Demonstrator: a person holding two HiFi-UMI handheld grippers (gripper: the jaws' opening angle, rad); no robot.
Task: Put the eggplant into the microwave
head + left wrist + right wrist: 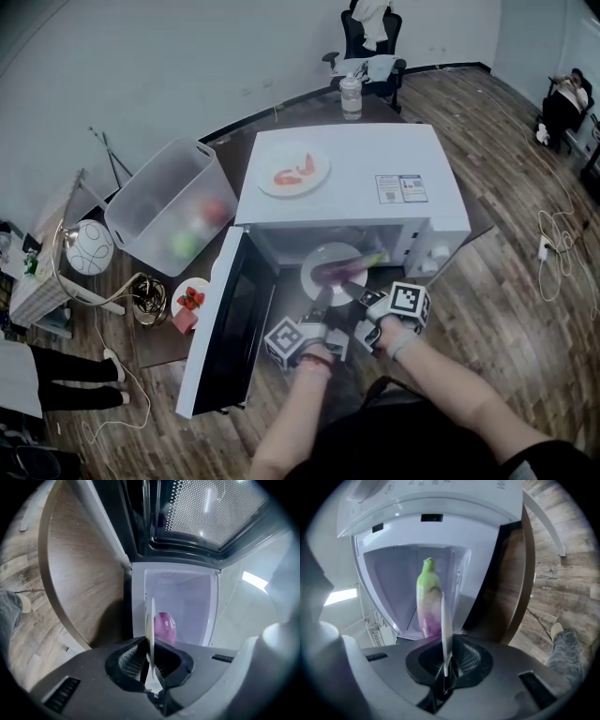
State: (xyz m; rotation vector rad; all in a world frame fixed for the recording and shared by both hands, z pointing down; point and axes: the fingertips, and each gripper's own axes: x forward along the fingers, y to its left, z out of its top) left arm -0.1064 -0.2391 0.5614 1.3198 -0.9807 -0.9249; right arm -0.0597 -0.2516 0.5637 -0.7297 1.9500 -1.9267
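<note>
A purple eggplant (pixel 349 269) with a green stem end lies on a white plate (pixel 322 258) at the mouth of the open white microwave (pixel 412 155). My left gripper (pixel 325 302) is shut on the plate's near rim, and my right gripper (pixel 364 296) is shut on the same rim just to its right. In the left gripper view the plate (pixel 151 630) shows edge-on between the jaws of my left gripper (pixel 151 667), with the eggplant (pixel 165 625) behind it. In the right gripper view the plate (pixel 445 625) is pinched by my right gripper (pixel 446 665), and the eggplant (pixel 427 599) points into the cavity.
The microwave door (pixel 223 328) hangs open to the left. On top of the microwave sits a plate of red food (pixel 293 169). A bottle (pixel 352 96), a clear bin (pixel 173 211) with fruit, a small dish with a strawberry (pixel 190 298) and an office chair (pixel 370 42) stand around.
</note>
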